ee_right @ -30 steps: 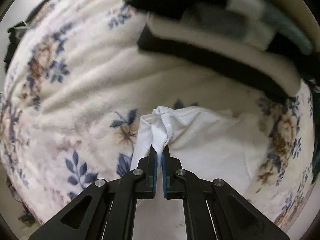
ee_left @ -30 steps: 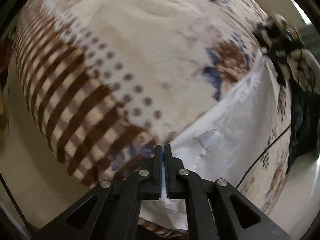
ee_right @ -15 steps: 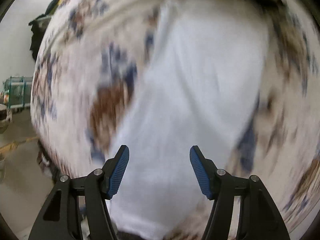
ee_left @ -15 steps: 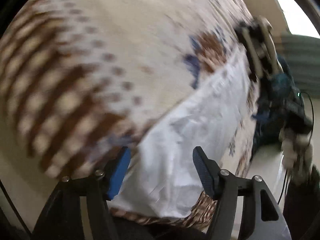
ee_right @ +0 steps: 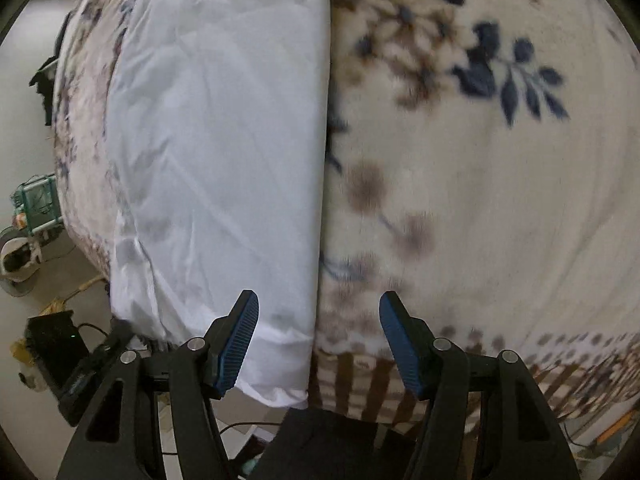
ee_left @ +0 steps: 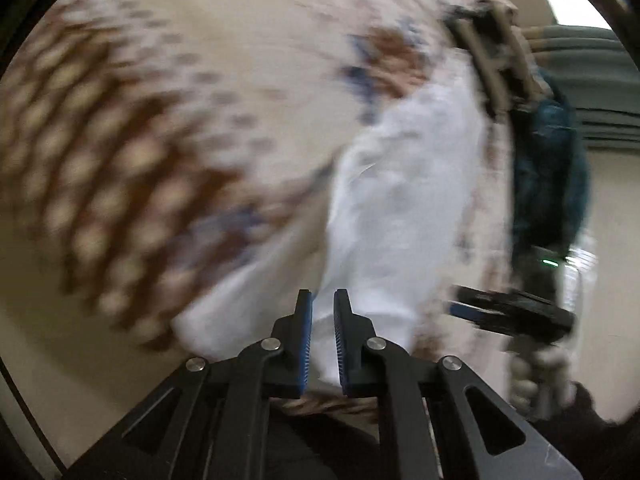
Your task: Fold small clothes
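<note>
A: Where is the white cloth (ee_right: 224, 152)?
B: I see it folded flat on the flowered blanket (ee_right: 500, 200). Right gripper (ee_right: 318, 316) released above its edge; left gripper (ee_left: 320, 312) nearly clenched, grasping nothing I can make out.

The folded cloth (ee_right: 216, 152) lies flat on the blanket (ee_right: 480, 184) — left of the right claw (ee_right: 318, 344).
</note>
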`<action>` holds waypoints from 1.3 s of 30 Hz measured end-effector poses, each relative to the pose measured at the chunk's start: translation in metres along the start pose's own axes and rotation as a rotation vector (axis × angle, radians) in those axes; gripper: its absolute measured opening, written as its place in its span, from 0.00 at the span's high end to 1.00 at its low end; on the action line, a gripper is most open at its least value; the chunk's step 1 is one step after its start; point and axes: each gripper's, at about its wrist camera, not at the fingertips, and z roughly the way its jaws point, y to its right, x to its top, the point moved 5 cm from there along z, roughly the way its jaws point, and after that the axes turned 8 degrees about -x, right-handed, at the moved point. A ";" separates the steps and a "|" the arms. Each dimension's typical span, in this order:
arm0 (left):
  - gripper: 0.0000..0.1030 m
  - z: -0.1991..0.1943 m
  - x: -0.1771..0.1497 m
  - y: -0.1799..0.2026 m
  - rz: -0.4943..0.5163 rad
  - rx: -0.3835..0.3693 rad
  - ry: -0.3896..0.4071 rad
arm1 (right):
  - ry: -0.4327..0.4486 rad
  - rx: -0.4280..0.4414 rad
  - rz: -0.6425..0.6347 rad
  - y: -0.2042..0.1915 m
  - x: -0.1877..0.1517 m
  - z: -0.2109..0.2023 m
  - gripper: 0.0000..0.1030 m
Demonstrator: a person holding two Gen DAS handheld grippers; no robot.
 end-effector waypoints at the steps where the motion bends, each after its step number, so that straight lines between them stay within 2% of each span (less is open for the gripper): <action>1: 0.92 -0.004 -0.002 -0.004 -0.007 0.025 0.011 | 0.009 0.007 -0.015 0.000 -0.008 0.000 0.37; 4: 0.82 -0.016 0.001 -0.006 -0.017 0.050 0.060 | 0.021 0.024 -0.037 0.002 -0.022 -0.008 0.37; 6: 0.49 -0.016 0.010 -0.001 -0.004 0.052 0.086 | 0.029 0.051 -0.037 -0.004 -0.034 -0.009 0.37; 7: 0.46 -0.013 0.015 0.003 0.017 0.047 0.093 | 0.032 0.063 -0.032 -0.005 -0.041 -0.008 0.37; 9: 0.45 0.005 0.028 0.013 0.063 0.044 0.073 | 0.030 0.092 -0.003 -0.009 -0.053 -0.005 0.37; 11: 0.45 0.029 0.039 0.023 0.110 0.025 0.019 | 0.013 0.130 0.039 -0.013 -0.069 0.003 0.37; 13: 0.53 0.046 0.044 0.031 0.168 0.071 -0.005 | 0.006 0.145 0.072 -0.026 -0.079 0.014 0.37; 14: 0.90 0.047 0.044 0.033 0.192 0.085 -0.011 | 0.007 0.142 0.085 -0.036 -0.081 0.021 0.37; 15: 0.99 0.050 0.043 0.035 0.209 0.097 -0.033 | 0.009 0.140 0.109 -0.040 -0.084 0.027 0.37; 17: 0.99 0.045 0.039 0.039 0.228 0.077 -0.037 | 0.006 0.137 0.174 -0.047 -0.094 0.046 0.37; 18: 0.99 0.042 0.037 0.039 0.227 0.076 -0.045 | 0.005 0.146 0.216 -0.047 -0.099 0.053 0.42; 19: 0.99 0.038 0.034 0.036 0.215 0.068 -0.062 | 0.008 0.151 0.256 -0.049 -0.104 0.059 0.63; 21: 0.99 0.032 0.032 0.028 0.171 0.071 -0.083 | 0.016 0.104 0.296 -0.050 -0.111 0.068 0.94; 25: 0.99 0.029 0.036 0.019 0.162 0.113 -0.114 | 0.039 0.018 0.333 -0.055 -0.128 0.070 0.97; 29: 0.99 0.033 0.035 0.002 0.204 0.169 -0.157 | -0.010 -0.033 0.320 -0.046 -0.149 0.082 0.98; 31: 0.99 0.032 0.036 -0.004 0.212 0.140 -0.175 | -0.029 -0.041 0.331 -0.040 -0.157 0.092 0.98; 33: 0.97 0.027 0.038 -0.009 0.193 0.097 -0.183 | -0.048 0.005 0.382 -0.035 -0.161 0.097 0.98; 35: 0.97 0.021 0.041 -0.012 0.162 0.053 -0.180 | -0.043 0.137 0.486 -0.017 -0.164 0.092 0.97; 36: 0.95 0.020 0.043 -0.013 0.146 0.041 -0.179 | -0.030 0.182 0.520 -0.013 -0.164 0.089 0.95; 37: 0.91 0.018 0.045 -0.014 0.132 0.025 -0.175 | -0.007 0.215 0.550 -0.008 -0.163 0.084 0.88; 38: 0.81 0.017 0.046 -0.015 0.122 0.002 -0.166 | 0.035 0.257 0.574 -0.005 -0.161 0.077 0.83; 39: 0.67 0.018 0.047 -0.014 0.118 -0.015 -0.160 | 0.065 0.277 0.587 -0.002 -0.159 0.072 0.71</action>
